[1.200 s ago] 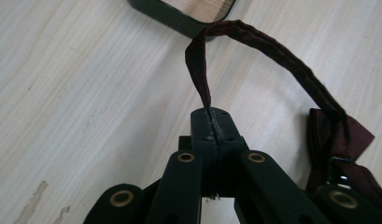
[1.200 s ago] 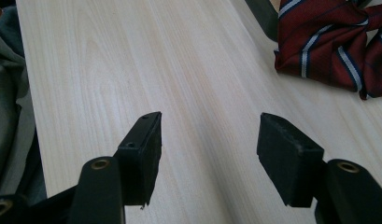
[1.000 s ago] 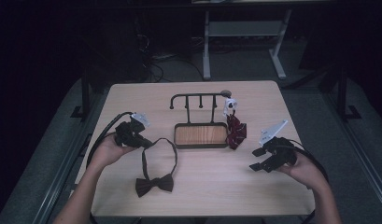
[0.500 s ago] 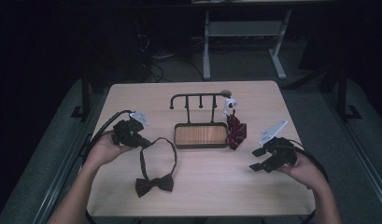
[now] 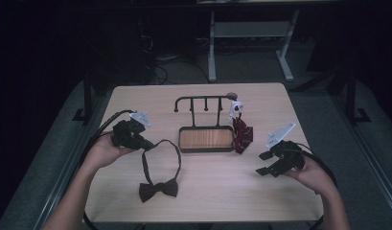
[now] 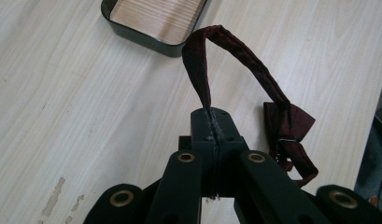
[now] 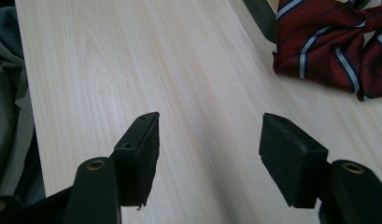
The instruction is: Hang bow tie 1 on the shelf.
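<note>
Ample bare table beside bow tie

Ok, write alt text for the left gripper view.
The left gripper, jaws shut, pinches the neck strap of a dark red bow tie above a pale wooden table; the strap loops round to the bow. A dark tray with a wood floor lies beyond.
</note>
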`<state>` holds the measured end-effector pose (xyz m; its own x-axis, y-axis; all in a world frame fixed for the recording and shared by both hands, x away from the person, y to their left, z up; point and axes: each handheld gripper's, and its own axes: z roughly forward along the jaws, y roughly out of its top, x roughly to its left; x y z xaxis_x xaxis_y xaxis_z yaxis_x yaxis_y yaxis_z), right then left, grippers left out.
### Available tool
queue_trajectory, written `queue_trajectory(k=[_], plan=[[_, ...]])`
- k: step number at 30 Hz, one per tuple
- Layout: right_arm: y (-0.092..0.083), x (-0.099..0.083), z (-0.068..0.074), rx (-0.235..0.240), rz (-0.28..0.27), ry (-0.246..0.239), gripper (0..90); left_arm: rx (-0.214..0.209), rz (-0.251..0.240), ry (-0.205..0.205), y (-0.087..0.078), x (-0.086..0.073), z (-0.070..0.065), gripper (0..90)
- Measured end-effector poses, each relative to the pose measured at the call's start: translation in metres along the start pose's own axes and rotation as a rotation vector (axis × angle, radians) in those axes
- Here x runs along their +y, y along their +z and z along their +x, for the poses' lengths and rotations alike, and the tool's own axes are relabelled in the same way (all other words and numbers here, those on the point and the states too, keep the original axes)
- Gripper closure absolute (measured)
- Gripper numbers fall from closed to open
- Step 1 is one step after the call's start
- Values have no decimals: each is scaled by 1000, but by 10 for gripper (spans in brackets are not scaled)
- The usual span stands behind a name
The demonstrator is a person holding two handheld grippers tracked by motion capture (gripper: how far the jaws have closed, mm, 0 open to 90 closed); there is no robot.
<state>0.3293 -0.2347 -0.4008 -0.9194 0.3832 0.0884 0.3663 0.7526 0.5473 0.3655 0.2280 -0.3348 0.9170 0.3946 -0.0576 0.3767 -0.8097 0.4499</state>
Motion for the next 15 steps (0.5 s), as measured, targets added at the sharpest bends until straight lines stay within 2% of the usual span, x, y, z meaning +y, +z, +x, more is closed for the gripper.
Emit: queue_trajectory(k=[15], plan=[[-1,0,-1,6,-6,5,368,-9,7,35,-14,11,-5,892]])
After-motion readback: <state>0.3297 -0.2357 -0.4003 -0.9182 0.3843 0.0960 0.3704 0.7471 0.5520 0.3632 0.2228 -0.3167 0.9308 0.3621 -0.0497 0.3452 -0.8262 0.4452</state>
